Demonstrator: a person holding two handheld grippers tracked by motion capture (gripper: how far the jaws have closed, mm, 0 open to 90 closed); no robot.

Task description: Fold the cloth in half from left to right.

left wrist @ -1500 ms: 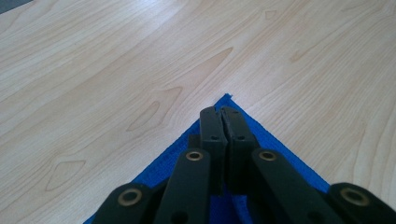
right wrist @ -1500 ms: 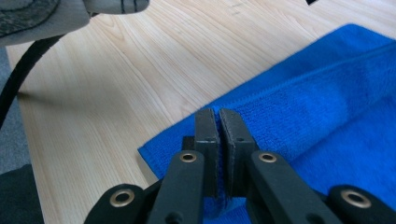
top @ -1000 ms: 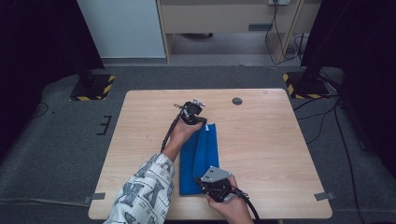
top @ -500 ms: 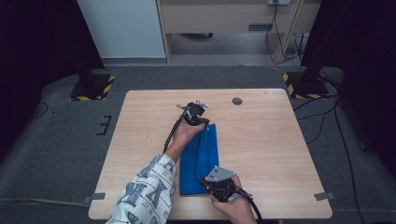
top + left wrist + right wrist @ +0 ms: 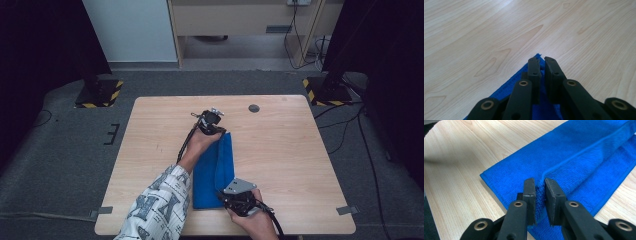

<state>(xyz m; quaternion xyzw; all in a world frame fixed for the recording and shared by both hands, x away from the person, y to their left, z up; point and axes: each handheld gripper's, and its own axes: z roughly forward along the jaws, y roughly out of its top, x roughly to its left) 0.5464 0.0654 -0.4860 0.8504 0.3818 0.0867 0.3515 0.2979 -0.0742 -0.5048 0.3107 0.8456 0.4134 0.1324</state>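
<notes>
A blue towel (image 5: 215,170) lies folded into a long strip down the middle of the wooden table (image 5: 290,150). My left gripper (image 5: 220,130) is at its far corner. In the left gripper view the jaws (image 5: 542,60) stand a narrow gap apart over the towel's tip (image 5: 509,85), having just been opening. My right gripper (image 5: 227,198) is at the near end. Its jaws (image 5: 539,182) have also just been opening and straddle a raised fold of the towel (image 5: 579,152) without pressing on it.
A small dark round disc (image 5: 254,108) sits in the tabletop near the far edge. A patterned sleeve (image 5: 160,205) crosses the near left of the table. Black stands with yellow-striped feet (image 5: 100,94) stand on the floor beyond the far corners.
</notes>
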